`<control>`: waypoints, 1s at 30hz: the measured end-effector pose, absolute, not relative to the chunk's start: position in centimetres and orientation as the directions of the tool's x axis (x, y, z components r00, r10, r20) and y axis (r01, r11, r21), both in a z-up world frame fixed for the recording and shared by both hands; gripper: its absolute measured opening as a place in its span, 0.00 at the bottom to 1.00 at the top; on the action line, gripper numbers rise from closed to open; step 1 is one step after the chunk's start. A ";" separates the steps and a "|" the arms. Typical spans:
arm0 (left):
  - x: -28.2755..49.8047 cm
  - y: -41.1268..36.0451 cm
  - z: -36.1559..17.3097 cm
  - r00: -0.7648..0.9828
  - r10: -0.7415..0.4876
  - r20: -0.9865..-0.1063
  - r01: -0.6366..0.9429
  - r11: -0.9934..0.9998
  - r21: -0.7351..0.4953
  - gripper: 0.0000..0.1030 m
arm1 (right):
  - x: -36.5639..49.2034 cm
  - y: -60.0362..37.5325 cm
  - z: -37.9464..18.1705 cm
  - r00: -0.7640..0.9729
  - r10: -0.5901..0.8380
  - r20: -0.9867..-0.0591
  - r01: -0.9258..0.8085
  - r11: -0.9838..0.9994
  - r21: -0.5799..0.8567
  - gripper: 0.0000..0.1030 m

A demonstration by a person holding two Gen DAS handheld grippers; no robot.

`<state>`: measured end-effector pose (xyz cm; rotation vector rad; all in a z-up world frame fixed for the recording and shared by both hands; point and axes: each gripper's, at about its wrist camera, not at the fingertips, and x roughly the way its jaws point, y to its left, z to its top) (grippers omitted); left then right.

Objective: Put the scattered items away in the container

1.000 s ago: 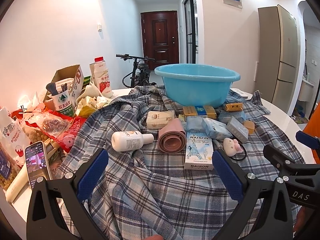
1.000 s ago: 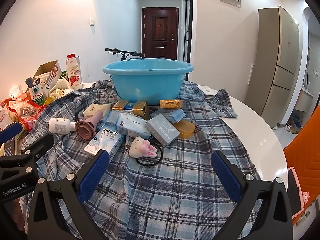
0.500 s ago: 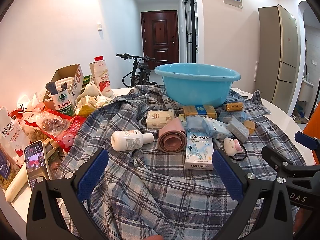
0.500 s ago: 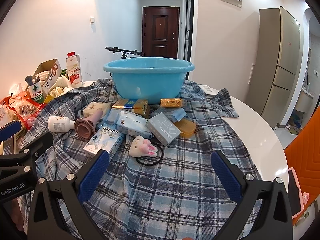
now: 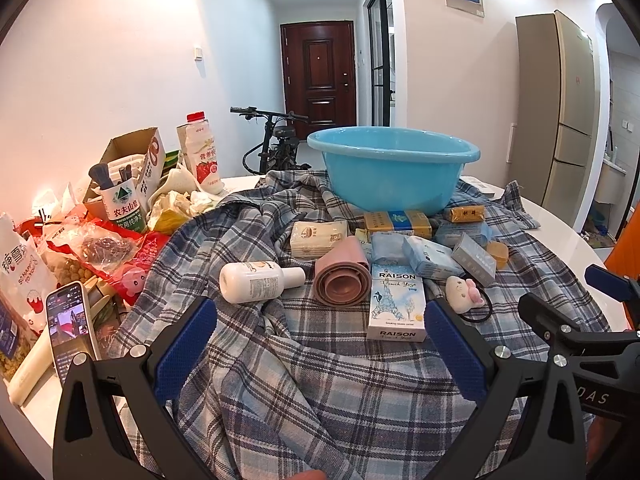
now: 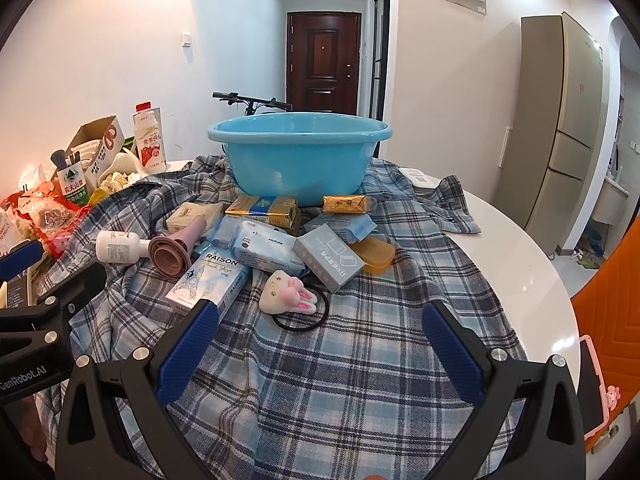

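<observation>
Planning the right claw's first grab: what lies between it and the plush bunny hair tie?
Nothing visible. The open right claw faces the white and pink plush bunny hair tie across bare blue plaid cloth. The white RAISON box lies just to the left, beside that path.

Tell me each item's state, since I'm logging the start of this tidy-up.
Left gripper: open, holding nothing.
Right gripper: open, holding nothing.
Blue basin: upright on the plaid cloth; inside not visible.
White bottle: lying on its side, capped.
RAISON box: lying flat, closed.
Pink collapsible cup: on its side.
Bunny hair tie: lying on the cloth.
Phone: screen lit.
</observation>
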<state>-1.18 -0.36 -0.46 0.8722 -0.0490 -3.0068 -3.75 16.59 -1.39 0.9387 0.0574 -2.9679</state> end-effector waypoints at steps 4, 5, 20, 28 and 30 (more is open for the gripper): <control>-1.6 -0.5 -0.4 -0.843 -0.017 -0.538 0.004 -1.000 0.026 1.00 | -4.2 17.0 -1.3 -0.818 -0.025 -0.575 0.035 -0.999 -0.007 1.00; -1.7 -0.5 -0.3 -0.843 -0.016 -0.538 0.004 -1.000 0.024 1.00 | -4.3 17.1 -1.2 -0.819 -0.024 -0.573 0.033 -0.999 -0.005 1.00; -6.1 -1.5 1.0 -0.828 -0.019 -0.561 0.023 -1.000 0.000 1.00 | -11.5 16.5 -1.6 -0.733 -0.089 -0.674 0.146 -0.989 -0.028 1.00; -9.6 -3.0 0.1 -0.790 -0.024 -0.612 0.050 -0.998 -0.025 1.00 | -17.9 17.8 -3.6 -0.631 -0.121 -0.766 0.234 -0.972 -0.039 1.00; -10.2 -3.3 -0.2 -0.785 -0.016 -0.620 0.052 -0.998 -0.040 1.00 | -18.8 18.0 -4.0 -0.603 -0.155 -0.782 0.260 -0.965 -0.010 1.00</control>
